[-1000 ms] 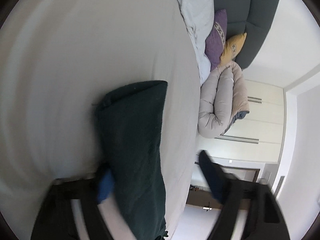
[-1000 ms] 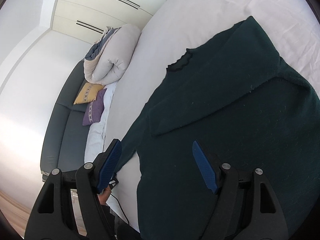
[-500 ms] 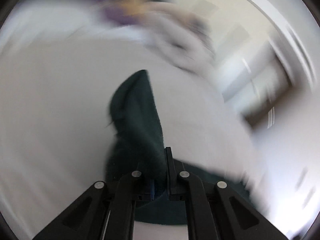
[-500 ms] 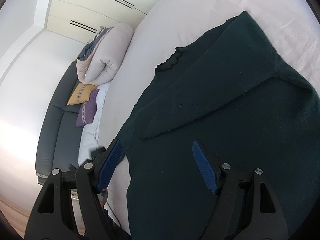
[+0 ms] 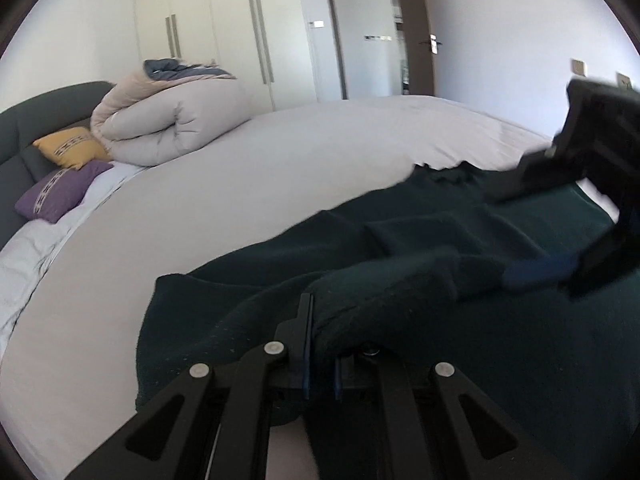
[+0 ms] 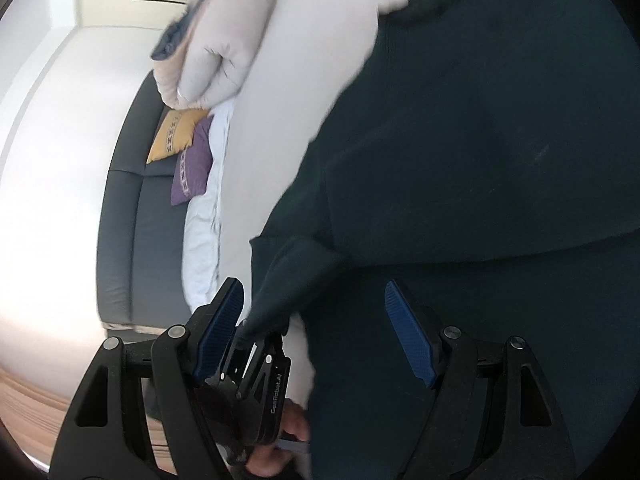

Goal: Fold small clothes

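Observation:
A dark green sweater (image 5: 420,236) lies spread on the white bed (image 5: 260,184); it fills most of the right wrist view (image 6: 480,140). My left gripper (image 5: 320,344) is shut on a raised fold of the sweater, which drapes over its fingers; it also shows in the right wrist view (image 6: 244,330), pulling a corner of cloth up. My right gripper (image 6: 316,320) is open just above the sweater with nothing between its blue pads (image 6: 408,332). It shows blurred in the left wrist view (image 5: 568,232) at the far right.
A rolled beige duvet (image 5: 168,120) lies at the head of the bed by a yellow pillow (image 5: 72,148), a purple pillow (image 5: 60,190) and a dark headboard (image 5: 24,120). White wardrobes (image 5: 240,32) and an open door (image 5: 372,36) stand behind.
My left gripper closed on the sweater's edge, swung round and lifted the fold. My right gripper stayed open and moved in over the sweater.

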`<state>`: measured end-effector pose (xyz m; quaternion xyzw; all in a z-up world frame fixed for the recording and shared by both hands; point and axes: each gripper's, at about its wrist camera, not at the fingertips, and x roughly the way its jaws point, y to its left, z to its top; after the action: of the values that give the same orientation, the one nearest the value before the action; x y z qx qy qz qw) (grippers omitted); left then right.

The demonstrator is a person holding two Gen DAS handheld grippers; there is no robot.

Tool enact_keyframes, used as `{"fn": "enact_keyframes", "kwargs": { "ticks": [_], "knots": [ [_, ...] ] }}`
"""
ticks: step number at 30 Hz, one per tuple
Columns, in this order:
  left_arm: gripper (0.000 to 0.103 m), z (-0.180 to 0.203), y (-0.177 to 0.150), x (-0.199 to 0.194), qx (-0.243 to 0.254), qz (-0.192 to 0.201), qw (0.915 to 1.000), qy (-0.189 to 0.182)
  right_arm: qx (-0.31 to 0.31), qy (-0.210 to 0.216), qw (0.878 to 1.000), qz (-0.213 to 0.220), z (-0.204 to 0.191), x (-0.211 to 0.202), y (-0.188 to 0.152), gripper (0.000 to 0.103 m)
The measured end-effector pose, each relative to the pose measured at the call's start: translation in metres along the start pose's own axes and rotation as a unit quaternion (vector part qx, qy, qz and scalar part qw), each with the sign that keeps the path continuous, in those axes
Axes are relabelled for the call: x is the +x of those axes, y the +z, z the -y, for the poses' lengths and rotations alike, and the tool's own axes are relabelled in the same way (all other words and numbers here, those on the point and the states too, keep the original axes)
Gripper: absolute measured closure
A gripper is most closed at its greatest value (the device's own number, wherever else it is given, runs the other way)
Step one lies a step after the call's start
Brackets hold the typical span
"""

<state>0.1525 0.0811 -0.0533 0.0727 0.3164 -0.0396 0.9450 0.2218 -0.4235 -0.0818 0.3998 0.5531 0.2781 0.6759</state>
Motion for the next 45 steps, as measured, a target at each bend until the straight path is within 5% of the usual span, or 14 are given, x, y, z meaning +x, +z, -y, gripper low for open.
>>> {"fn": "enact_keyframes", "kwargs": {
  "ticks": [9, 12, 14, 15, 17, 20, 24, 32, 35, 45],
  "knots": [
    [0.095, 0.019, -0.001, -0.006, 0.037, 0.009, 0.9991, 0.017, 0.088, 0.075, 0.993, -0.035, 0.026, 0.056, -0.01, 0.034],
    [0.095, 0.016, 0.0, -0.006, 0.027, 0.006, 0.9995, 0.013, 0.053, 0.06, 0.996, -0.044, 0.014, 0.071, -0.011, 0.077],
    [0.09, 0.011, 0.001, -0.005, 0.012, 0.0, 0.9999, 0.002, 0.024, 0.04, 0.998, -0.043, 0.005, 0.074, -0.012, 0.088],
    [0.086, 0.009, 0.002, -0.005, 0.007, -0.003, 1.0, -0.004, 0.011, 0.031, 0.999, -0.038, 0.0, 0.073, -0.012, 0.095],
    [0.048, 0.005, 0.005, -0.008, -0.005, -0.004, 0.9998, -0.02, -0.017, 0.005, 1.0, -0.025, -0.011, 0.066, -0.007, 0.096],
    [0.016, -0.007, 0.011, -0.025, -0.033, 0.022, 0.9976, -0.057, -0.055, -0.035, 0.998, 0.0, -0.026, 0.044, 0.008, 0.096],
    [0.018, -0.039, 0.02, -0.035, -0.087, 0.041, 0.9899, -0.104, -0.093, -0.132, 0.986, 0.048, -0.031, -0.005, 0.04, 0.096],
    [0.074, -0.128, 0.017, 0.001, -0.254, 0.003, 0.9561, -0.147, -0.096, -0.265, 0.954, 0.097, 0.012, -0.085, 0.074, 0.096],
    [0.077, -0.131, 0.016, 0.016, -0.271, -0.011, 0.9499, -0.156, -0.085, -0.277, 0.952, 0.099, 0.031, -0.095, 0.082, 0.096],
    [0.077, -0.067, 0.024, 0.036, -0.18, -0.042, 0.9661, -0.18, -0.086, -0.289, 0.948, 0.104, 0.073, -0.109, 0.083, 0.096]
  ]
}}
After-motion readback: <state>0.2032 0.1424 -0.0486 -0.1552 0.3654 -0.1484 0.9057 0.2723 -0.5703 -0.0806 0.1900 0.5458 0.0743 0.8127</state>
